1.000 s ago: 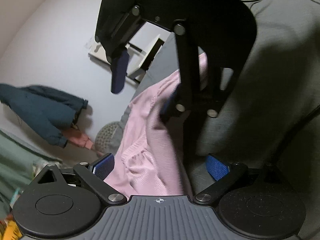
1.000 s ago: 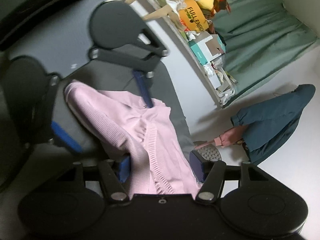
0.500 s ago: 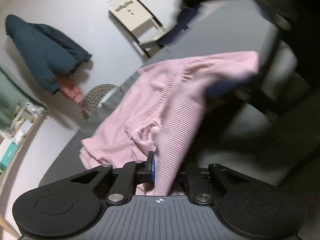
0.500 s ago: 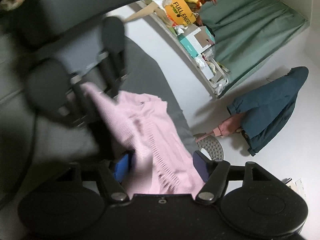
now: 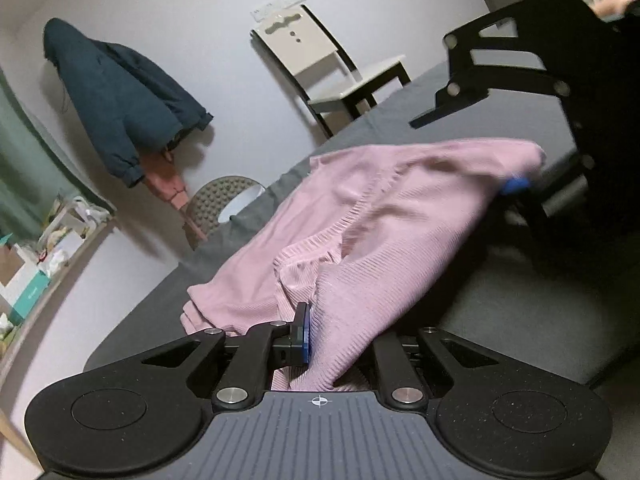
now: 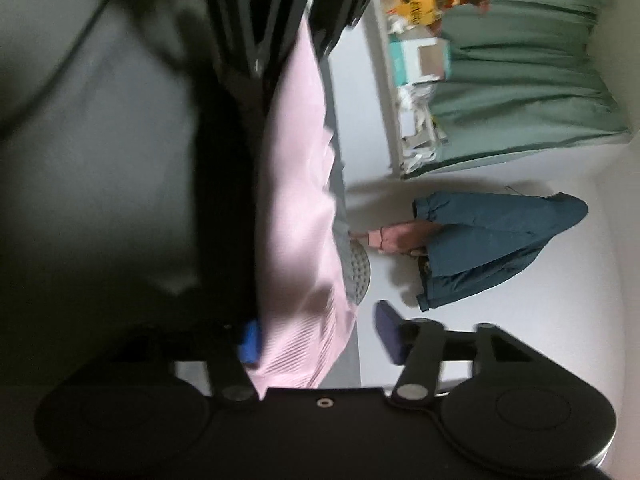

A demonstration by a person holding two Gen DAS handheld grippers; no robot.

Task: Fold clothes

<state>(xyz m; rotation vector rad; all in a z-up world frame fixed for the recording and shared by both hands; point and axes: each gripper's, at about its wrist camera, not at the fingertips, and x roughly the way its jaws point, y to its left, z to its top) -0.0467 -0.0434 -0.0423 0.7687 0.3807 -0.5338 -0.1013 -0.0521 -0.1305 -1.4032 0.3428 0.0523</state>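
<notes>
My left tongs [image 5: 316, 332] pinch the pink sweater [image 5: 376, 216] at the bed's [image 5: 520, 304] near edge. Right tongs [image 6: 320, 340] gape, fabric touching just one pad. Risk: that corner slips off, the fold sags. A second ago the left tongs were open and the sweater lay lower.

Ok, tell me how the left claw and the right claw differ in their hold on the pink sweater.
The left claw is shut, pinching a fold of the pink sweater; the right claw is open, with the fabric only lying against one pad. The left claw's view is sharp; the right claw's is blurred. Both are at the sweater, above the grey bed.
</notes>
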